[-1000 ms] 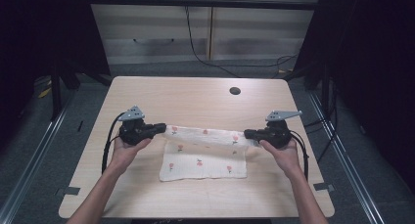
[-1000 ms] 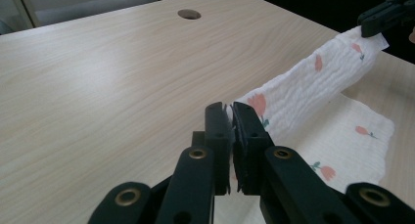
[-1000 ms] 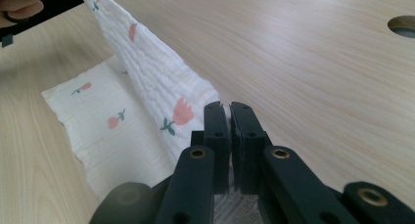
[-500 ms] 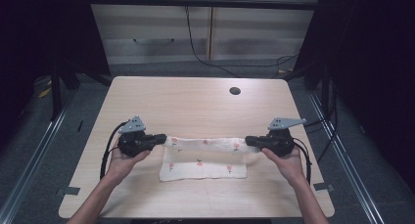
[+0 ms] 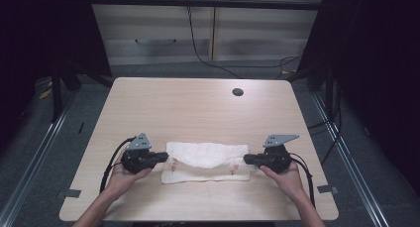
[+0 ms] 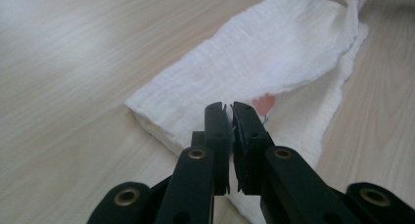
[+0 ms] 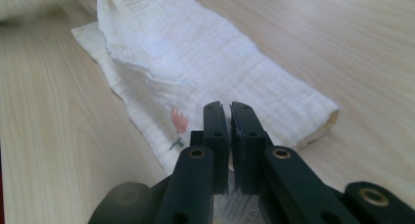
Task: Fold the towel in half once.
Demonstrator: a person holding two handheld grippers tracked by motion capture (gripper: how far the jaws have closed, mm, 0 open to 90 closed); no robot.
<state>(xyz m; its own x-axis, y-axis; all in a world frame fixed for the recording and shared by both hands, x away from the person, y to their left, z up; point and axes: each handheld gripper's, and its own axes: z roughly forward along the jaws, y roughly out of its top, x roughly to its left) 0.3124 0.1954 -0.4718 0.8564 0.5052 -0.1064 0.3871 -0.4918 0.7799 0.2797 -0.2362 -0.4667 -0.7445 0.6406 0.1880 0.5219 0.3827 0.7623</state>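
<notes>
Folding is progressing: from above, the white muslin cloth (image 5: pixel 205 161), lately spread wider, is now lying doubled on the bench (image 5: pixel 198 108) between both grippers, while left gripper (image 6: pixel 229 117) and right gripper (image 7: pixel 226 115) are each pinching its near edge.

A light wooden table (image 5: pixel 198 108) carried a white cloth (image 5: pixel 208 157) lying near its front edge, about midway between left and right. The cloth was folded lengthwise, its top layer covering the far part.
</notes>
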